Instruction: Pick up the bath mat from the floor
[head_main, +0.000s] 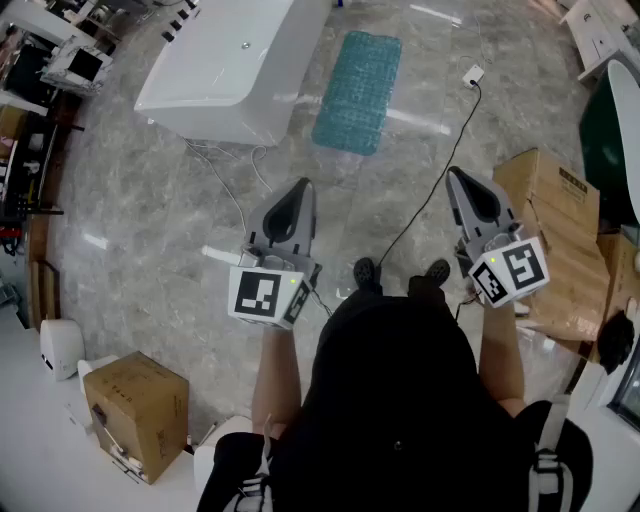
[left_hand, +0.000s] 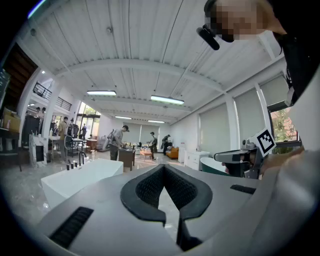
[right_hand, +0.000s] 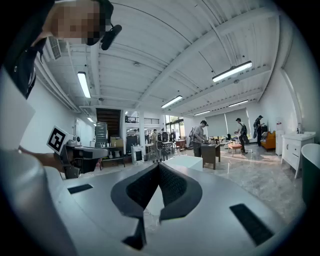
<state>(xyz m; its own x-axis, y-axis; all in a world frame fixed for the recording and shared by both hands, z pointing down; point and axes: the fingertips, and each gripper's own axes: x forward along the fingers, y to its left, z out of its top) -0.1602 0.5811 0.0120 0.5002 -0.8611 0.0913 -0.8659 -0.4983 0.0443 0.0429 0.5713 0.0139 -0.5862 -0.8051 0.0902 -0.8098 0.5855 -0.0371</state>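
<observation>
Head view, bath mat (head_main: 357, 92): teal, lying flat on the marble floor (head_main: 150, 230), just beside the white bathtub (head_main: 235, 65), well ahead of both tongs.
Head view, left tongs (head_main: 297, 190): held level, tips clenched together, nothing gripped.
Head view, right tongs (head_main: 458, 178): held level, tips clenched together, nothing gripped (well apart from the mat).
Head view, surroundings: a black cable (head_main: 430, 190) runs from a white plug (head_main: 473, 74) near the mat back toward the person's feet; a cardboard box (head_main: 550, 240) stands just right of the right tongs.
Left gripper view, left tongs (left_hand: 164, 167): pads meet at the tip, nothing between them; bathtub beyond, to the left.
Right gripper view, right tongs (right_hand: 159, 165): pads pressed on each other, nothing held; bathtub end straight beyond the tips.
</observation>
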